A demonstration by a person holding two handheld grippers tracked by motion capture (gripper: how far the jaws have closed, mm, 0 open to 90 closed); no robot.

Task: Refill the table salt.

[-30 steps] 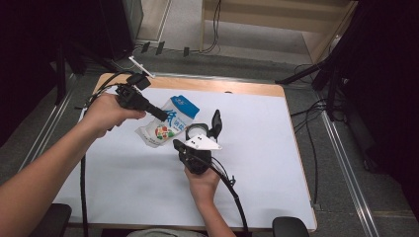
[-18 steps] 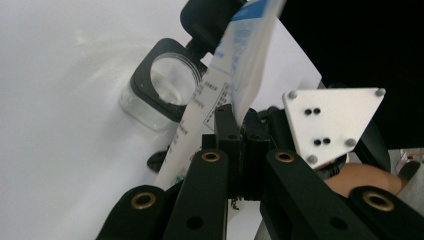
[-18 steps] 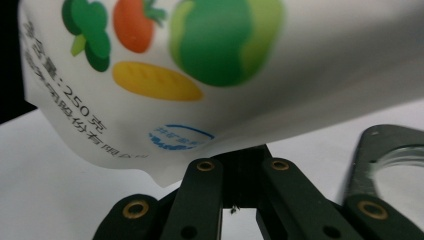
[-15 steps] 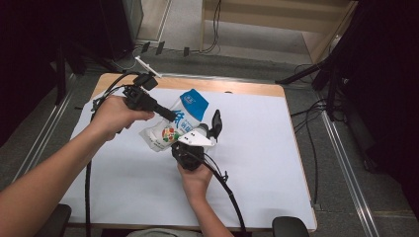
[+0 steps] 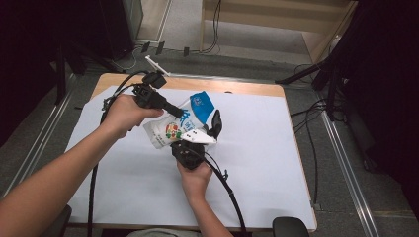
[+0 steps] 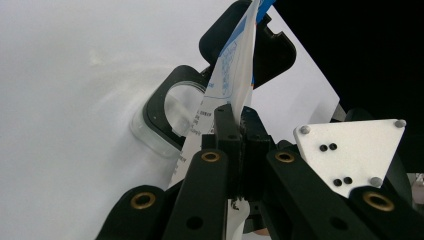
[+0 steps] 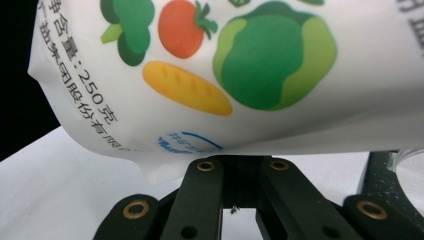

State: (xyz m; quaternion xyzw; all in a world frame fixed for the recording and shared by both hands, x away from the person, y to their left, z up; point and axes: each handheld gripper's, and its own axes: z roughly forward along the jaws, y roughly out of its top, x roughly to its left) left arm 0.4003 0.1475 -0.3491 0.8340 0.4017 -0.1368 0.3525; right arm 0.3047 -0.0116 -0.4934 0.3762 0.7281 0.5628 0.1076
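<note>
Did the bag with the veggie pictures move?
Yes. The bag has come up off the white table cover at its blue end and shifted toward the table's far wooden edge, pinched by the left claw and right claw.

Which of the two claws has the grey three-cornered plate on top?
The right claw, held by the hand nearer the table's front edge, carries the grey plate. The left claw, pinching the blue-topped pouch, has none that shows.
</note>
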